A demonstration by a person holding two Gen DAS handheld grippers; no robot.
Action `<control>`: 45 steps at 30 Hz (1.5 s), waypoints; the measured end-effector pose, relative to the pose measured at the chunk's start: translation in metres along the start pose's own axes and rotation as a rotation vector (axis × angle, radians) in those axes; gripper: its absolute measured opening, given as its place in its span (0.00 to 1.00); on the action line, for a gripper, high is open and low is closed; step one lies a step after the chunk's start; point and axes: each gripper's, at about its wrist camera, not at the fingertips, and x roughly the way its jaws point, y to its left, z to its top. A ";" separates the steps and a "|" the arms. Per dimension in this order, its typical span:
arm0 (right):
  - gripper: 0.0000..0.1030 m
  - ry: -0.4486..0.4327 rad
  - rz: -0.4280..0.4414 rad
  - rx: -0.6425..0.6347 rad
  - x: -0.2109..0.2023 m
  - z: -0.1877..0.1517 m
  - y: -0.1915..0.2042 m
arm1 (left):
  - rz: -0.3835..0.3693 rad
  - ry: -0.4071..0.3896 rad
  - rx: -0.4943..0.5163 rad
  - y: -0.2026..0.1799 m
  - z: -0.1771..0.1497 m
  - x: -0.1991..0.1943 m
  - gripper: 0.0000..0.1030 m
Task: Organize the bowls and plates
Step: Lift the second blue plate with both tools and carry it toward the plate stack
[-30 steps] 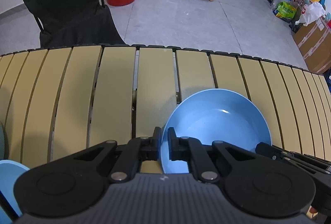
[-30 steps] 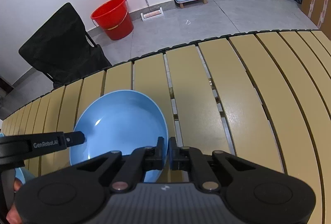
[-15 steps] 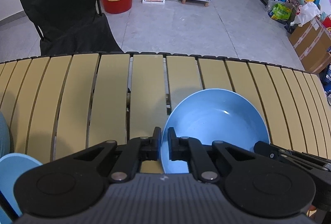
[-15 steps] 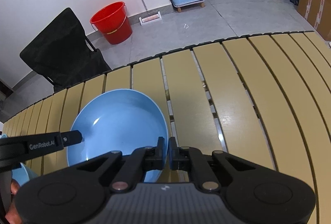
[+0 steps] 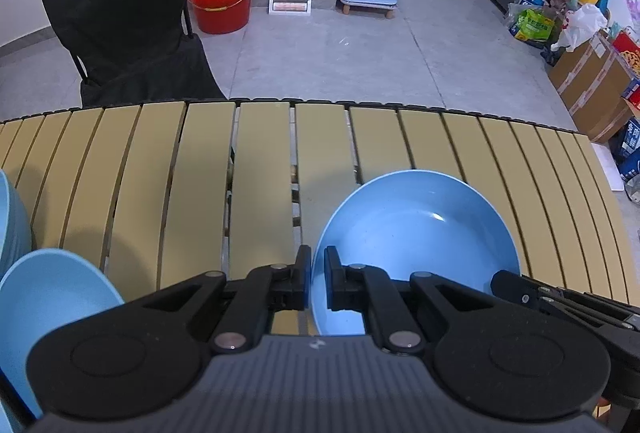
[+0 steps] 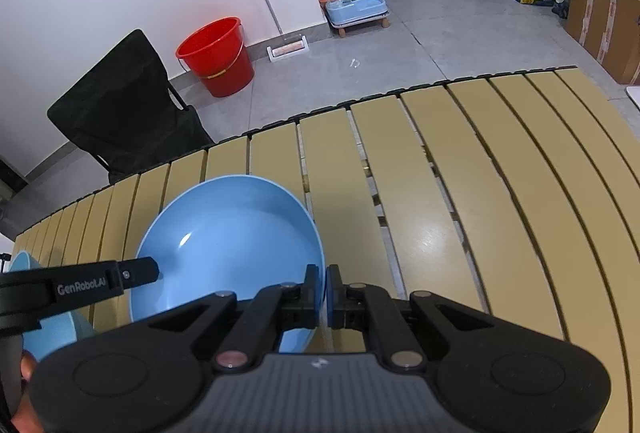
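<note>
A big blue plate [image 5: 416,233] is held up over the slatted worktop [image 5: 160,173]. Its left rim is pinched by the left tool [image 5: 318,273], and its right rim is pinched by the right tool [image 6: 323,289]. Both tools are closed tight on it. A blue bowl [image 5: 48,293] is seen low on the left, near the left tool.

Matte black left gripper [image 5: 318,273], right gripper [image 6: 323,291]; ribbed grey housing, silver pivot screws (white "GenRobot.AI" lettering).
</note>
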 end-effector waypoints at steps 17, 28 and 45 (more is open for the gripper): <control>0.03 -0.031 -0.016 -0.005 -0.068 -0.042 -0.021 | -0.008 -0.017 0.008 -0.026 -0.053 -0.054 0.07; 0.03 -0.050 -0.023 -0.009 -0.112 -0.076 -0.028 | -0.010 -0.040 0.012 -0.037 -0.096 -0.098 0.07; 0.03 -0.072 -0.025 -0.029 -0.163 -0.124 -0.023 | -0.005 -0.058 -0.047 -0.036 -0.150 -0.150 0.08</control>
